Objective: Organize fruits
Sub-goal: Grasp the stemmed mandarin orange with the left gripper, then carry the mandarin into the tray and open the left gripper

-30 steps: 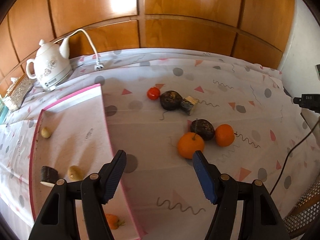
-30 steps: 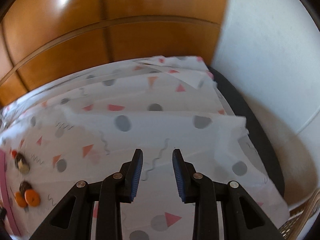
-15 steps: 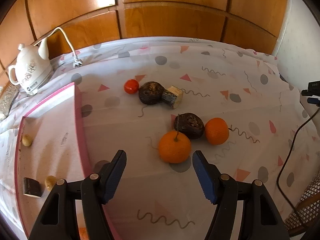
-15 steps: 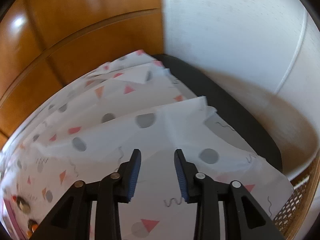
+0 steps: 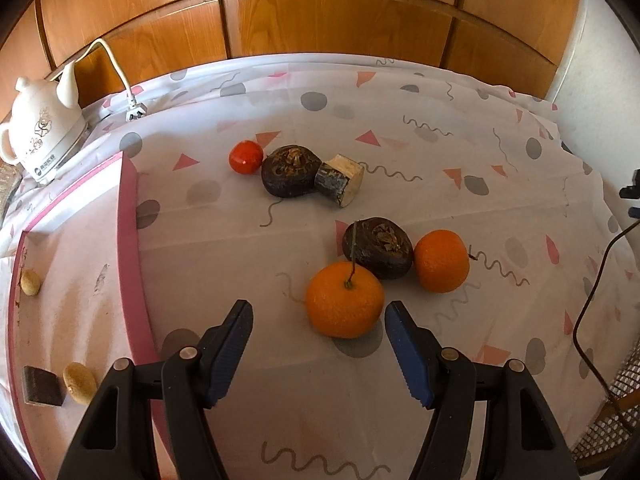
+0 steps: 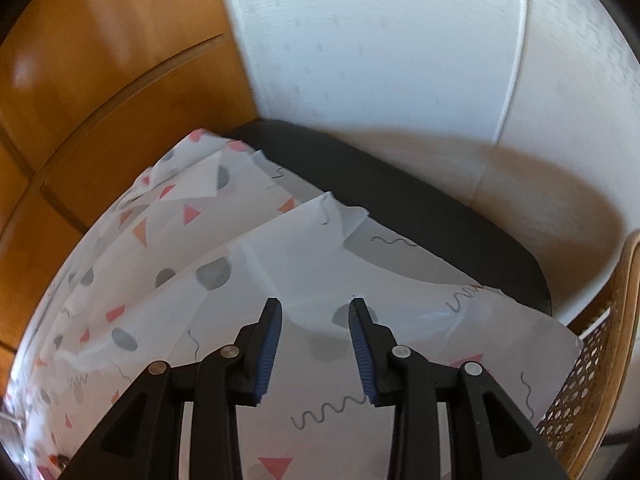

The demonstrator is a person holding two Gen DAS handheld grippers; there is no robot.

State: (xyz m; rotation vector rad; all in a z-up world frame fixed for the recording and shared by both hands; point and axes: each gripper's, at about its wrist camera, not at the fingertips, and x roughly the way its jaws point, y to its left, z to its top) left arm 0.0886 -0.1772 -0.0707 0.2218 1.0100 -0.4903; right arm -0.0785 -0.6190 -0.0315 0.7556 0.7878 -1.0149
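- The table [image 5: 400, 128] is covered with a patterned cloth [image 5: 460, 184]. I think the cloth keeps the round fruits from rolling far.
- A pink tray [image 5: 128, 264] lies at my left side. It already holds some small pieces, so I judge it is the place where the fruits must go.
- A white kettle [image 5: 40, 136] stands at the far left corner, well apart from my work.
- My left gripper [image 5: 320, 348] points down at the cloth. Its jaws are released and wide, and nothing is between them.
- The near orange [image 5: 344, 304] lies just beyond my left fingertips, a little to the right of their middle. It touches a dark fruit [image 5: 378, 252], and a second orange [image 5: 440, 260] touches that one from the other side.
- Further away lie another dark fruit [image 5: 290, 170], a cut piece [image 5: 340, 180] against it, and a small red fruit [image 5: 245, 156].
- My right gripper [image 6: 316, 344] is over the bare cloth corner, near a wicker chair [image 6: 592, 360]. Its jaws stand narrowly apart and grasp nothing, I think because it only waits.
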